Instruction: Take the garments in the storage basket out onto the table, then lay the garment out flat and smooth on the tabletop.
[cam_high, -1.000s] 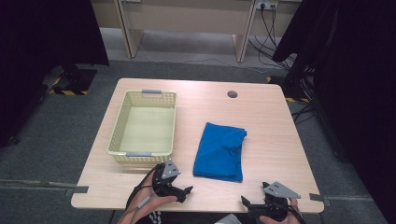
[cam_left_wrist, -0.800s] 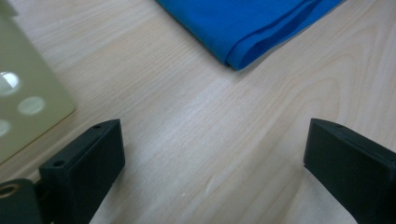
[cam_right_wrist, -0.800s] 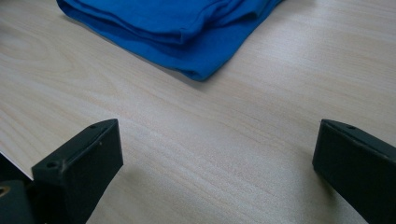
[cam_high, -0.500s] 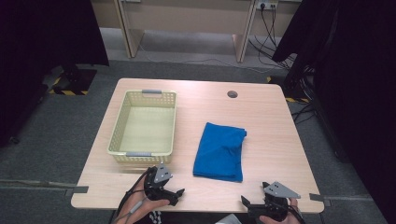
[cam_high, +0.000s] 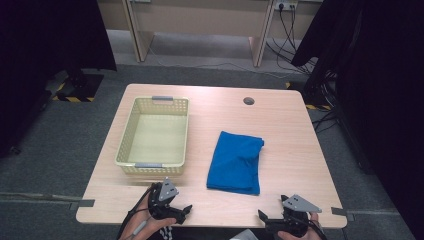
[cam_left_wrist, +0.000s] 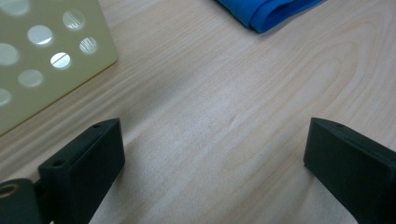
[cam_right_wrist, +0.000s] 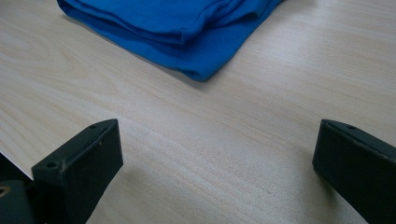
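While both jaws stand wide apart over bare wood, the left gripper (cam_high: 176, 212) and right gripper (cam_high: 272, 222) flank the folded blue cloth (cam_high: 236, 161), respectively at seven and five o'clock of it.

High view: fixed above near edge, faces forward and down, whole table (cam_high: 280, 130) in frame. Both gripper views: low, close to tabletop, looking along own jaws. Shared — blue cloth (cam_high: 235, 162), upper right in left gripper view (cam_left_wrist: 268, 11), top in right gripper view (cam_right_wrist: 168, 23).
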